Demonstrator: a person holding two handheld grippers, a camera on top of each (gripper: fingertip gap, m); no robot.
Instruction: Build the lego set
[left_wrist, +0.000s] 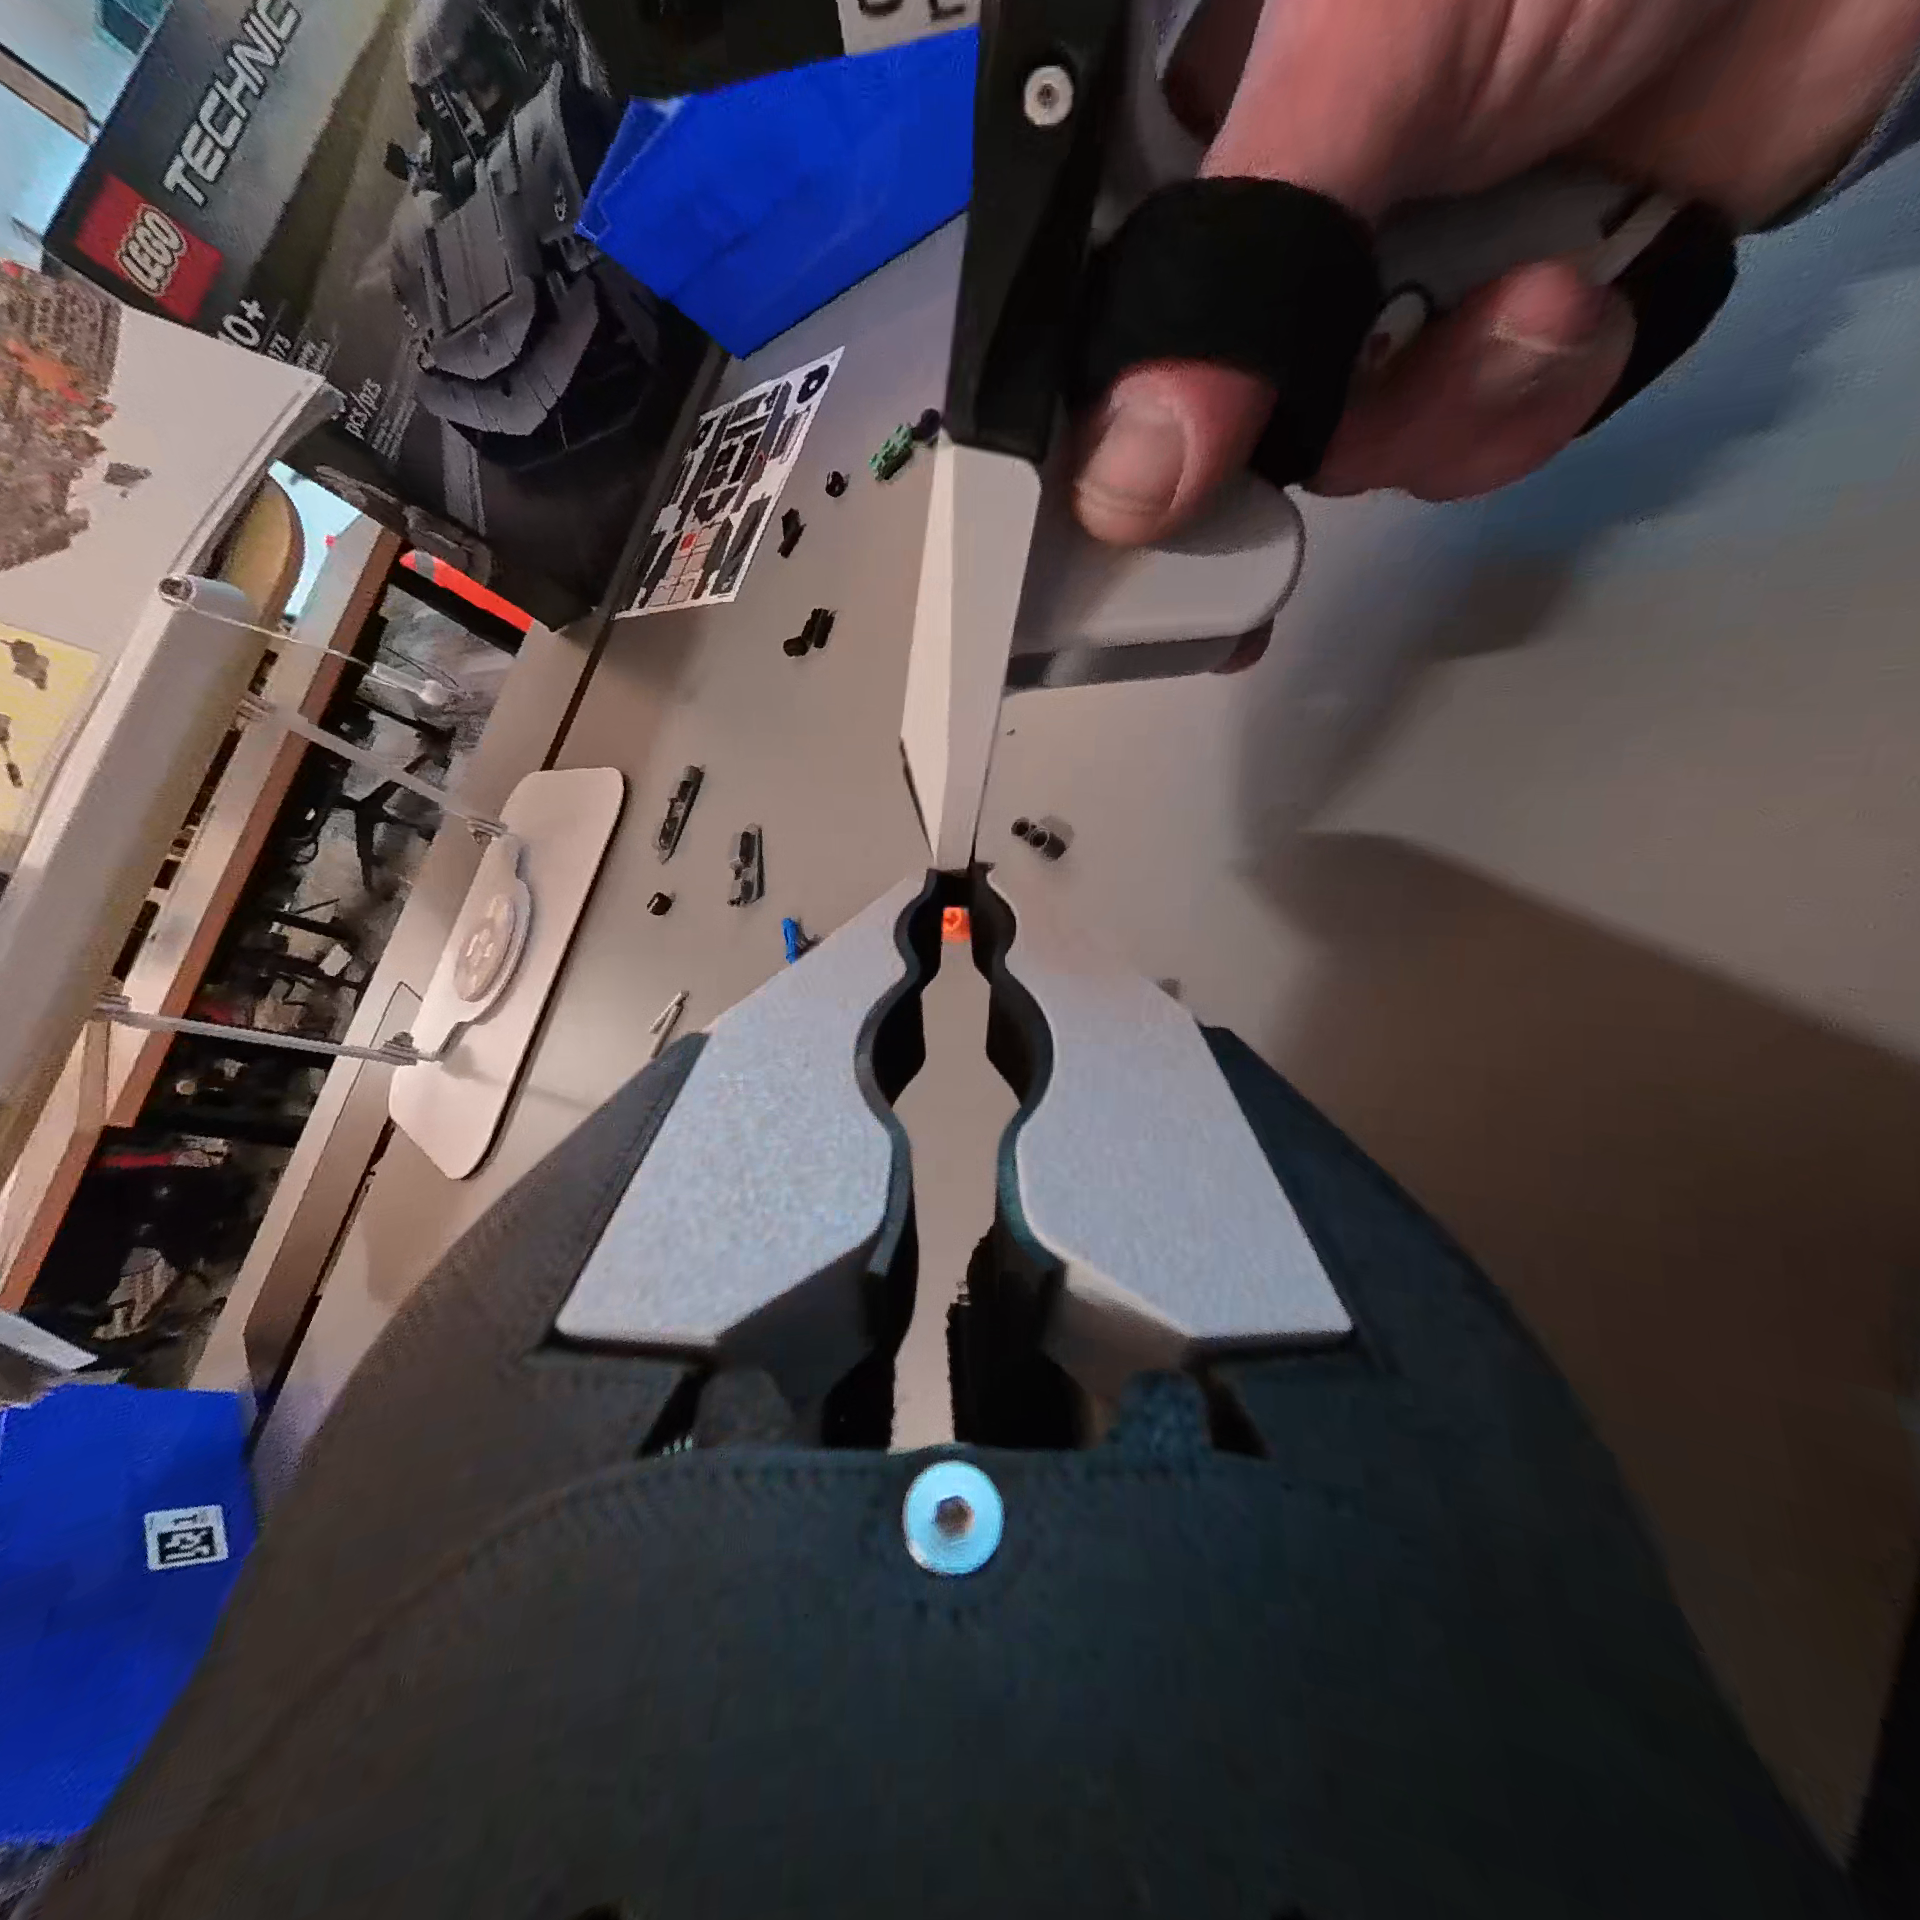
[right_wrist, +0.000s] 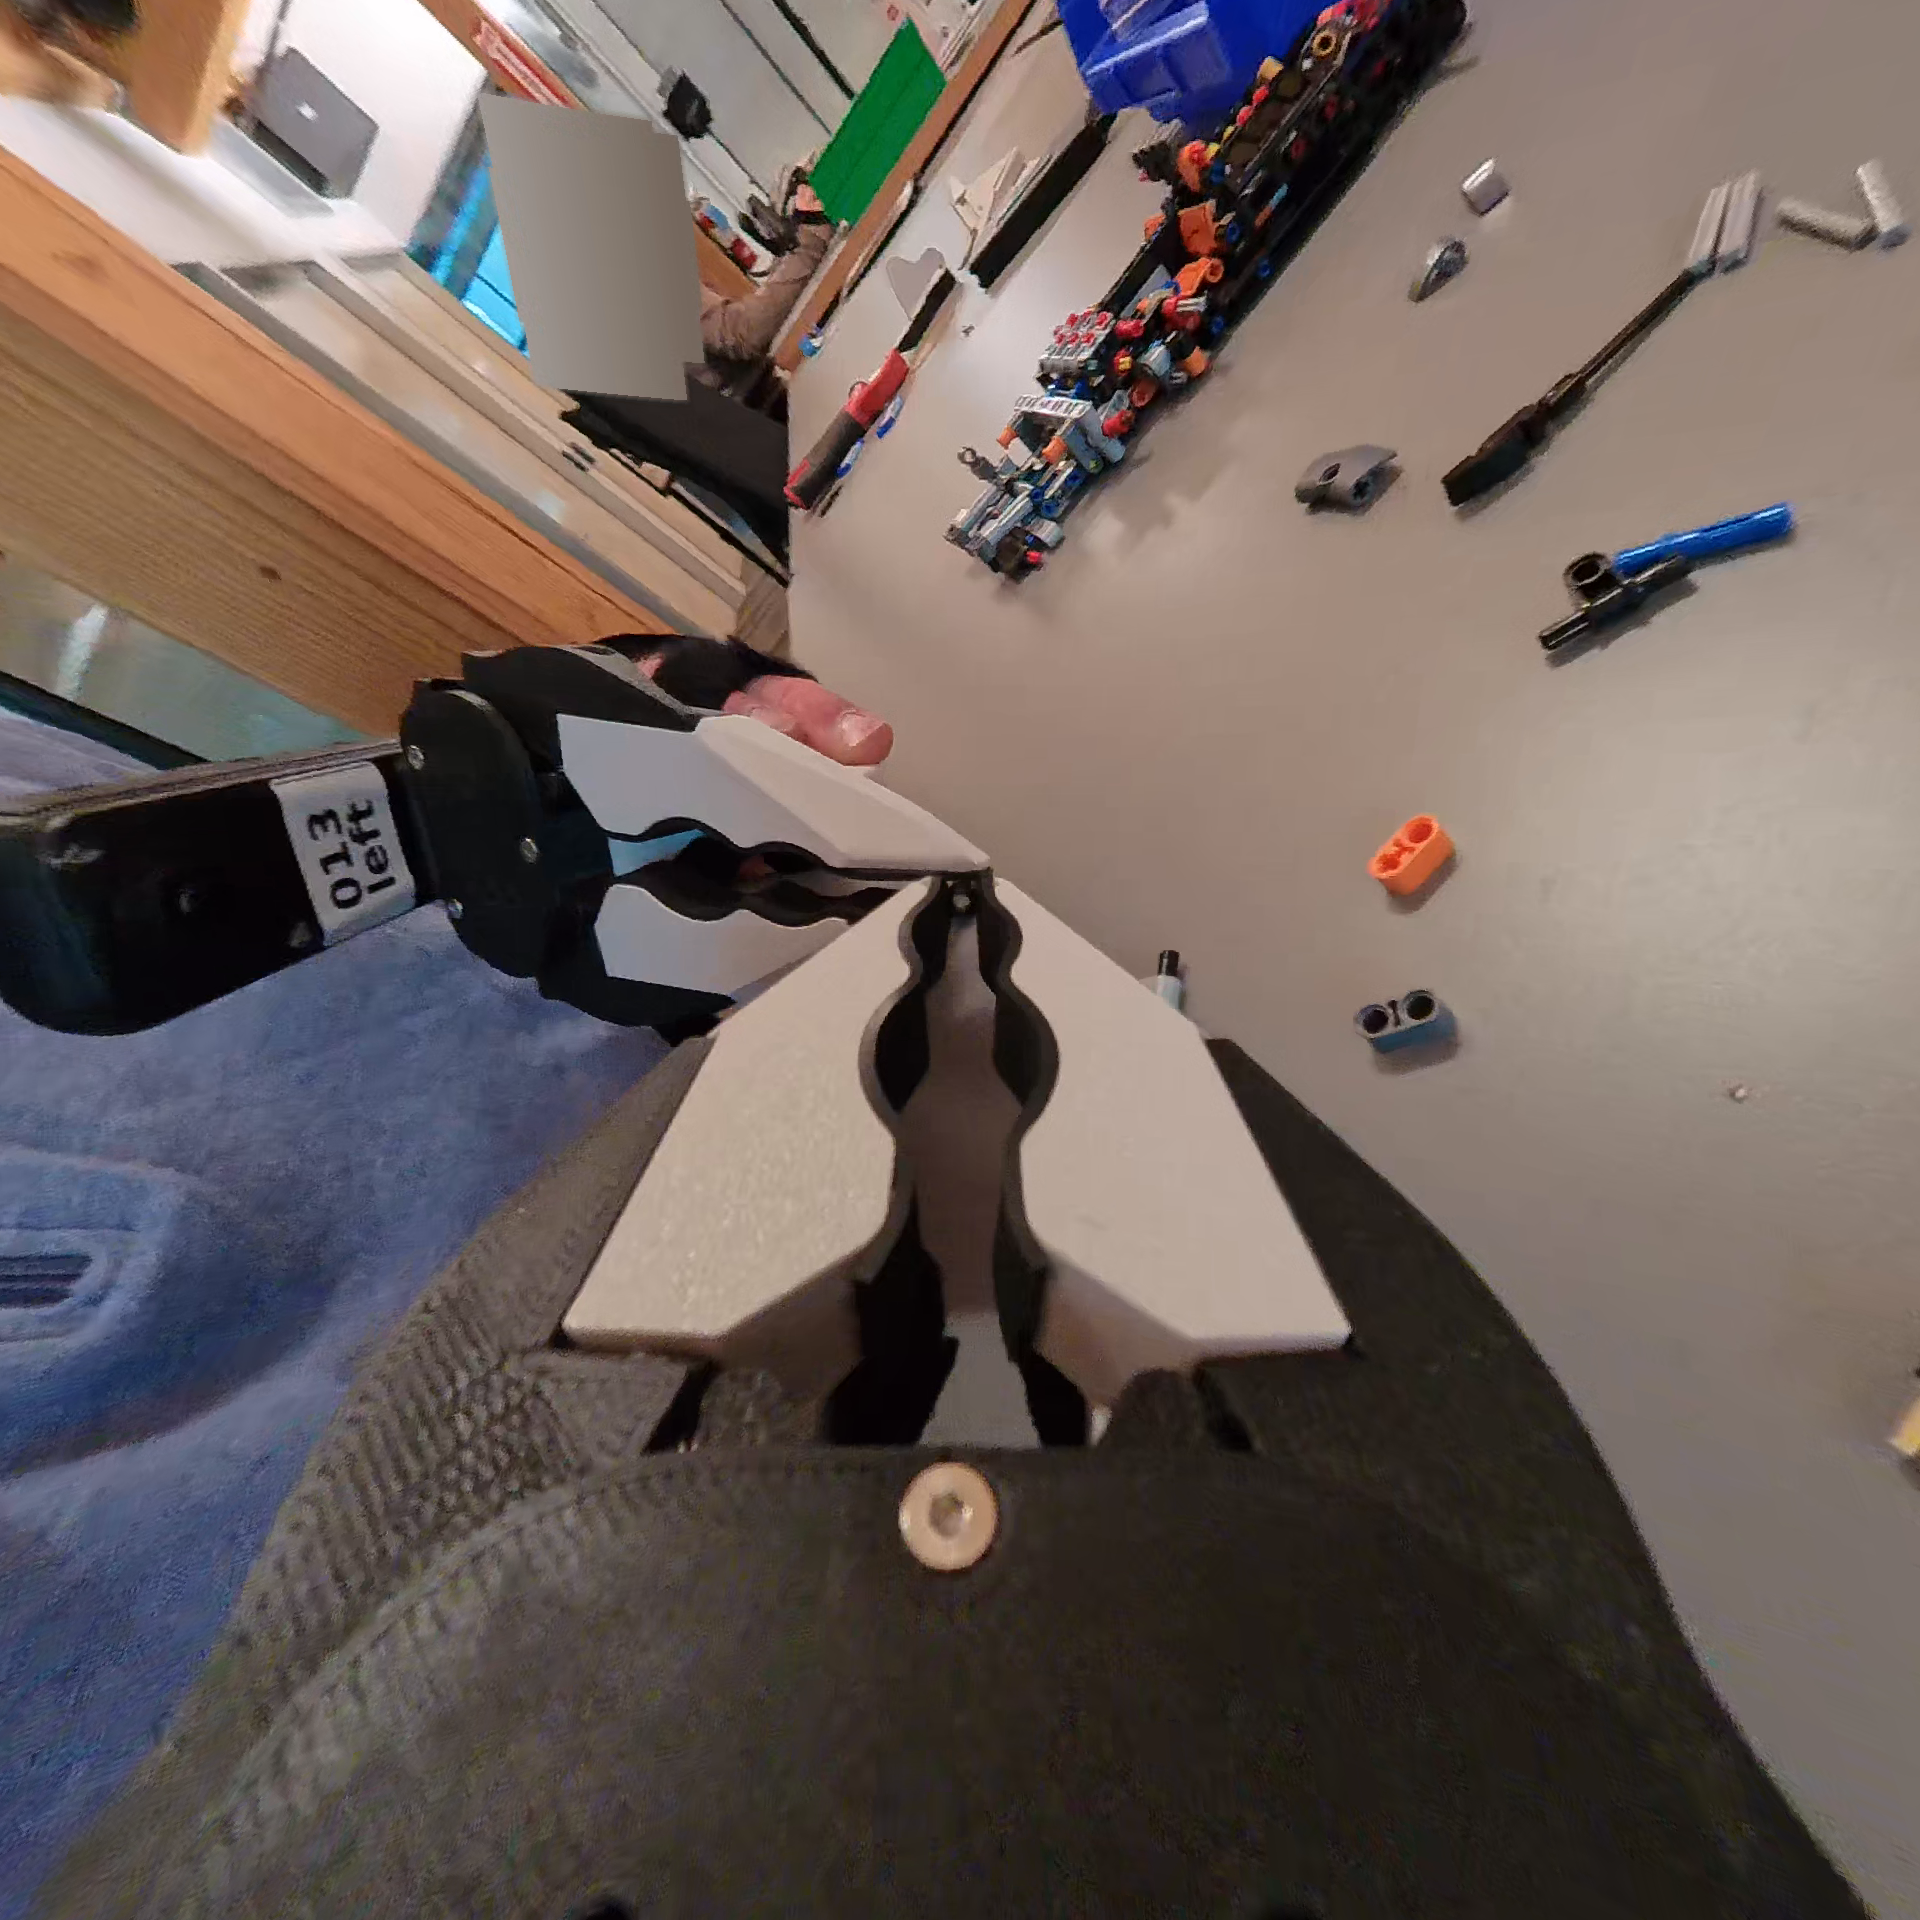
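Observation:
In the left wrist view my left gripper (left_wrist: 954, 896) is shut on a small orange piece (left_wrist: 954, 923) pinched at its tips. The right gripper (left_wrist: 951, 847), held by a hand (left_wrist: 1455, 208), comes down from above and its tips meet mine. In the right wrist view my right gripper (right_wrist: 961, 891) is shut on a tiny black piece (right_wrist: 961, 902). The left gripper (right_wrist: 971, 868) comes in from the left, tip to tip with it. Both are held above the grey table (right_wrist: 1351, 1247). A long, partly built Lego model (right_wrist: 1195, 312) lies at the far side.
Loose parts lie on the table: an orange two-hole piece (right_wrist: 1411, 854), a grey-blue one (right_wrist: 1405, 1018), a blue axle with a black connector (right_wrist: 1662, 566), a black rod (right_wrist: 1590, 384). The set's box (left_wrist: 364, 260), a sticker sheet (left_wrist: 727, 488), blue bins (left_wrist: 810, 177) and black bits (left_wrist: 748, 862) lie beyond. The black rod (right_wrist: 1590, 384) is about 20 centimetres from both grippers' fingertips.

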